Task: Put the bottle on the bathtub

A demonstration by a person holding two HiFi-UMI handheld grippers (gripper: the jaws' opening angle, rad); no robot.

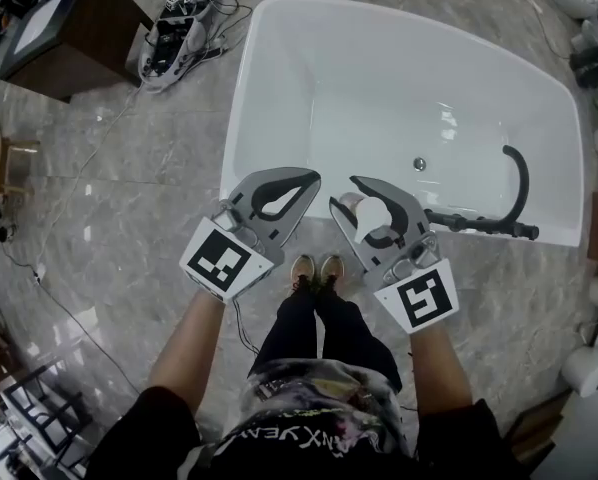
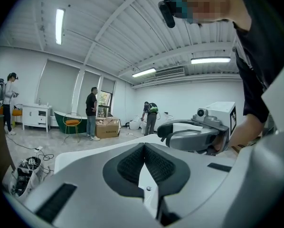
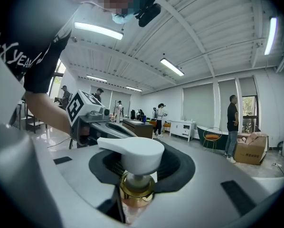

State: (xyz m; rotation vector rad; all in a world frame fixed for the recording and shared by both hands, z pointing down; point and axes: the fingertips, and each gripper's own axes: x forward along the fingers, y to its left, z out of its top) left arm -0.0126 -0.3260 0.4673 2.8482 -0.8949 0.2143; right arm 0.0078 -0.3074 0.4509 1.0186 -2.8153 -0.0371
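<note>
A pump bottle with a white pump head and a gold collar stands upright between the jaws of my right gripper, which is shut on its neck. The gripper and bottle hang just in front of the near rim of the white bathtub. My left gripper is level with it on the left, over the same rim, its pads pressed together with nothing between them. In the left gripper view the right gripper shows with the bottle in it.
A black faucet with a hand shower sits on the tub's near right rim. A wooden cabinet and a bag of gear with cables are on the floor at the far left. White fixtures line the right. Several people stand far off.
</note>
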